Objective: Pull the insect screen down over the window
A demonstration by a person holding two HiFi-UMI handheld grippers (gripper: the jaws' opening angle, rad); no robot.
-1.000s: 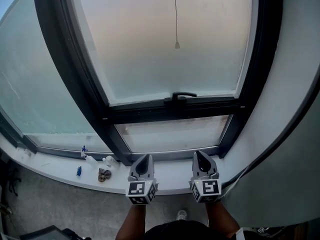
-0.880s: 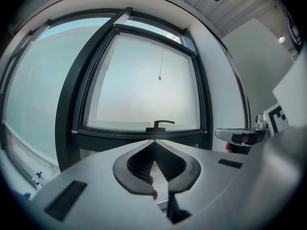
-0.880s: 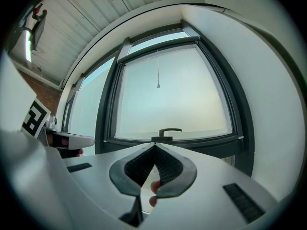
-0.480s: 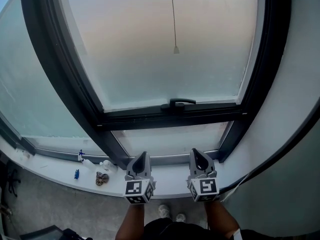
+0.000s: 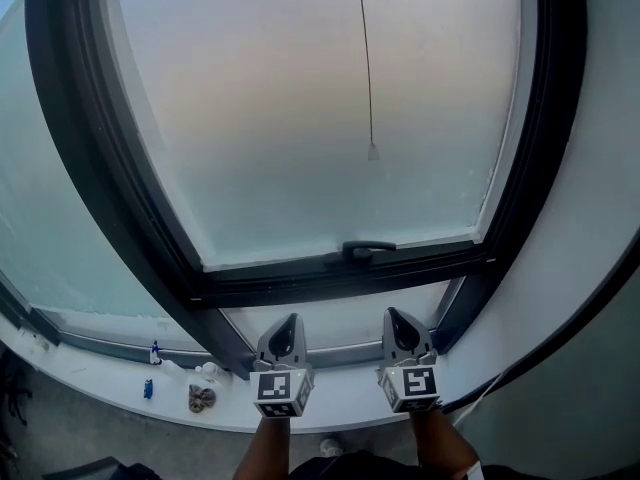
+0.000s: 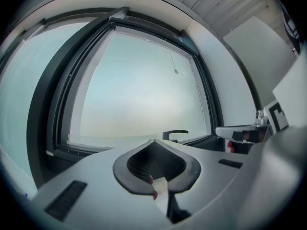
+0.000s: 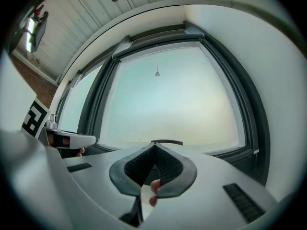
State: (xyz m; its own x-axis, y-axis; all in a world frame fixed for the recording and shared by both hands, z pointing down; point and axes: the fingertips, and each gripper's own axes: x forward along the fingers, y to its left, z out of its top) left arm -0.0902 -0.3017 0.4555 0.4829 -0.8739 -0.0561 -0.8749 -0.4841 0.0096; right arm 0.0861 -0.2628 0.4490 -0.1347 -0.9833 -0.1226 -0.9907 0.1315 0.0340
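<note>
A large frosted window (image 5: 300, 118) in a dark frame fills the head view. A thin pull cord with a small weight (image 5: 373, 152) hangs down its middle from above the picture; the weight also shows in the left gripper view (image 6: 176, 72) and the right gripper view (image 7: 157, 74). No screen is visible over the glass. A black window handle (image 5: 368, 249) sits on the lower frame bar. My left gripper (image 5: 291, 320) and right gripper (image 5: 392, 314) are held side by side low over the sill, both shut and empty, far below the cord. Each points at the window (image 6: 153, 141) (image 7: 154, 143).
The white window sill (image 5: 340, 393) runs below the grippers. At its left lie a small brownish object (image 5: 202, 398), a white object (image 5: 212, 373) and a blue item (image 5: 147, 389). A second pane (image 5: 40, 218) adjoins on the left, a white wall (image 5: 590, 168) on the right.
The head view has tilted upward, so the window, handle and cord weight sit lower in the picture. Both grippers stay shut, side by side over the sill.
</note>
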